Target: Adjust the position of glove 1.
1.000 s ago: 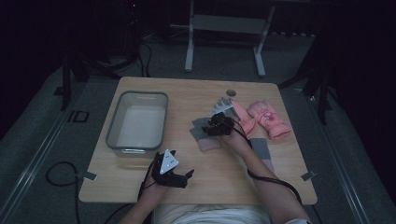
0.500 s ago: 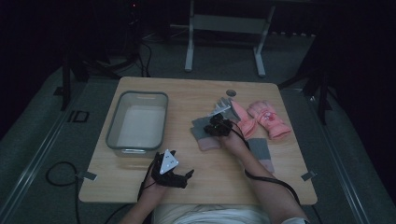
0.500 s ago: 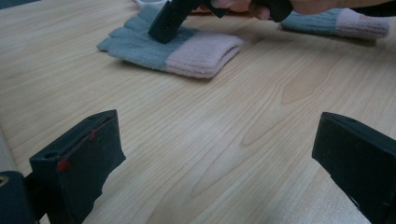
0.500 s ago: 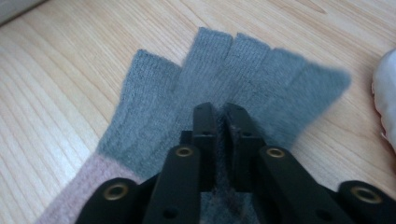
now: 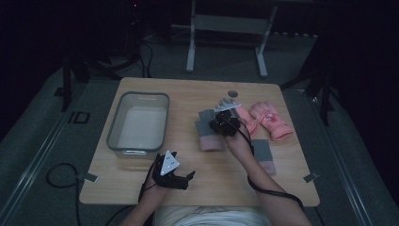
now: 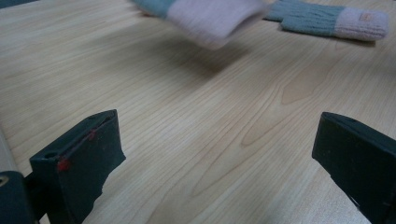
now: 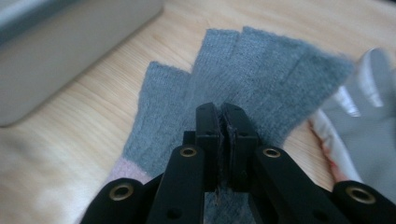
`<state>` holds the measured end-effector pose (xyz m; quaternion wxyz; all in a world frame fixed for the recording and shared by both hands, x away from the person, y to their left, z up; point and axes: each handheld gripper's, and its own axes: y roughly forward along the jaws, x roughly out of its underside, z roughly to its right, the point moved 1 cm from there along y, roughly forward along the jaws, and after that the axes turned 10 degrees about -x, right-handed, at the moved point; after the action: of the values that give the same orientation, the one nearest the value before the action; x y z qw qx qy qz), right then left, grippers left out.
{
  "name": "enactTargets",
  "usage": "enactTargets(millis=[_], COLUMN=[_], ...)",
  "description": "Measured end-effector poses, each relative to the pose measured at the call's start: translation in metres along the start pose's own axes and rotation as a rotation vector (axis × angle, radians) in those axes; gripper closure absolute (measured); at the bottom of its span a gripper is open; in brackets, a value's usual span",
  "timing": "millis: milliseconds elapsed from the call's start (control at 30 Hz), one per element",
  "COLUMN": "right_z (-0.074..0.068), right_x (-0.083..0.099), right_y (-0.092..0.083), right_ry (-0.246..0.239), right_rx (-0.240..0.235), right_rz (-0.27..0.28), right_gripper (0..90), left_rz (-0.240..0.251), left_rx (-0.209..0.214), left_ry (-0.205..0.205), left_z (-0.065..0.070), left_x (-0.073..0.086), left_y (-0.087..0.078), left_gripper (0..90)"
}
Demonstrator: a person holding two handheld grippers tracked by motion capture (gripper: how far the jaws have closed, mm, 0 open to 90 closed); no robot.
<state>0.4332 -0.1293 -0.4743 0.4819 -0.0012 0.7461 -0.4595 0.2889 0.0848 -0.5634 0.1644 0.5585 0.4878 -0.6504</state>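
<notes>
My right hand-held gripper (image 7: 223, 122) is clenched on the grey glove (image 7: 243, 79), just right of the bin (image 5: 138, 123). I lift it slowly, fabric pinched. My left hand-held gripper (image 6: 219, 163) hangs released.

Clear rectangular plastic bin (image 5: 138, 125) sits left on the wooden counter (image 5: 188, 96). Grey knit glove with pink cuff (image 5: 208, 130) lies centre, right tongs (image 5: 220, 123) on it. Pink mittens (image 5: 268, 118) further right (second grey glove (image 5: 262, 154) in front of them). Left tongs (image 5: 181, 176) near front edge.

Grey glove (image 6: 205, 18) blurred, cut off at top; white glove (image 7: 369, 93) blurred
</notes>
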Motion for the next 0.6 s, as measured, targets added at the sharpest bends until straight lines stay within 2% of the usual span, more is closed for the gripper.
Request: enactTargets(millis=[67, 233, 400, 600], right_z=[-0.007, -0.019, -0.029, -0.037], right_x=[-0.002, 0.000, 0.011, 0.030], right_y=[-0.014, -0.040, -0.056, -0.062], right_ry=[0.013, 0.080, 0.125, 0.150], right_rx=[0.015, 0.042, 0.060, 0.070], right_rz=[0.031, 0.093, 0.132, 0.136], right_gripper=[86.1, 86.1, 86.1, 86.1], left_rz=[-0.001, 0.001, -0.001, -0.001], left_rx=[-0.002, -0.005, -0.003, -0.004], left_ry=[0.002, 0.004, 0.007, 0.011], left_z=[0.000, 0.001, 0.000, 0.001], left_x=[0.000, 0.000, 0.000, 0.000], left_y=[0.000, 0.000, 0.000, 0.000], left_gripper=[1.3, 1.3, 1.3, 1.3])
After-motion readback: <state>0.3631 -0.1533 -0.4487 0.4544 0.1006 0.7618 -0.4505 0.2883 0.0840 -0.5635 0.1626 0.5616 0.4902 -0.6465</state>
